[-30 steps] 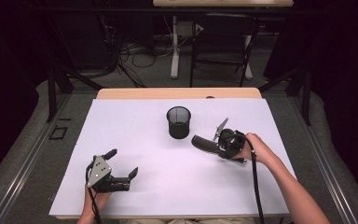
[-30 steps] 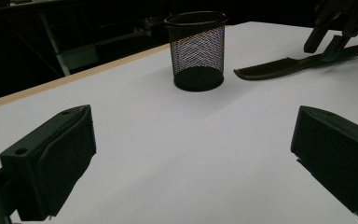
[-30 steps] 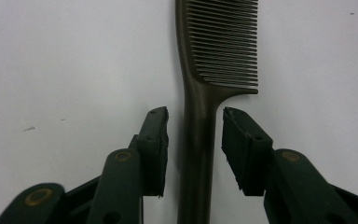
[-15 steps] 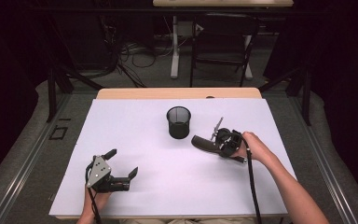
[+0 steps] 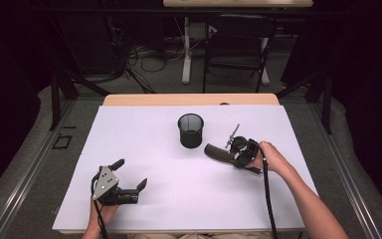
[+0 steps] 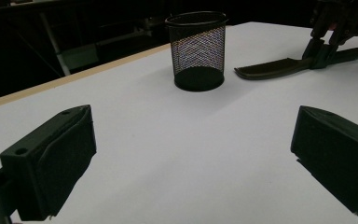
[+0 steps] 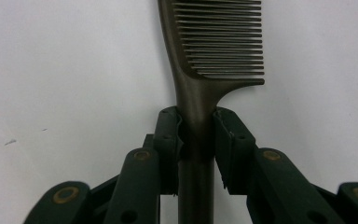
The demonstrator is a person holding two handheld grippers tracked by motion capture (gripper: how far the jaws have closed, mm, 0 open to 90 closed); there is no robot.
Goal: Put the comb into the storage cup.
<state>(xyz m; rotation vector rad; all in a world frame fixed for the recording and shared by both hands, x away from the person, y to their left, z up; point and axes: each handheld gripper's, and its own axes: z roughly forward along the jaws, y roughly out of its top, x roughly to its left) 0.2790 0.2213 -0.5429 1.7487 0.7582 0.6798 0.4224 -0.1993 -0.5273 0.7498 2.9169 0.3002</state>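
A black comb (image 5: 218, 152) lies low over the white table, right of a black mesh cup (image 5: 190, 130), with its teeth end pointing toward the cup. My right gripper (image 5: 235, 157) is shut on the comb's handle. In the right gripper view both jaws press the handle (image 7: 196, 140) just below the teeth (image 7: 223, 42). My left gripper (image 5: 131, 173) rests near the front left of the table, open with nothing between its jaws. The left gripper view has the cup (image 6: 198, 51) ahead, and the comb (image 6: 270, 69) to its right held by the right gripper (image 6: 324, 46).
The white sheet (image 5: 144, 134) covers the table, and a wooden edge (image 5: 189, 99) shows at the back. Behind the table stand a chair (image 5: 238, 45) and cables on the floor.
My right hand has shifted a little to the left and rolled slightly while still gripping the comb. The left gripper has stayed put.
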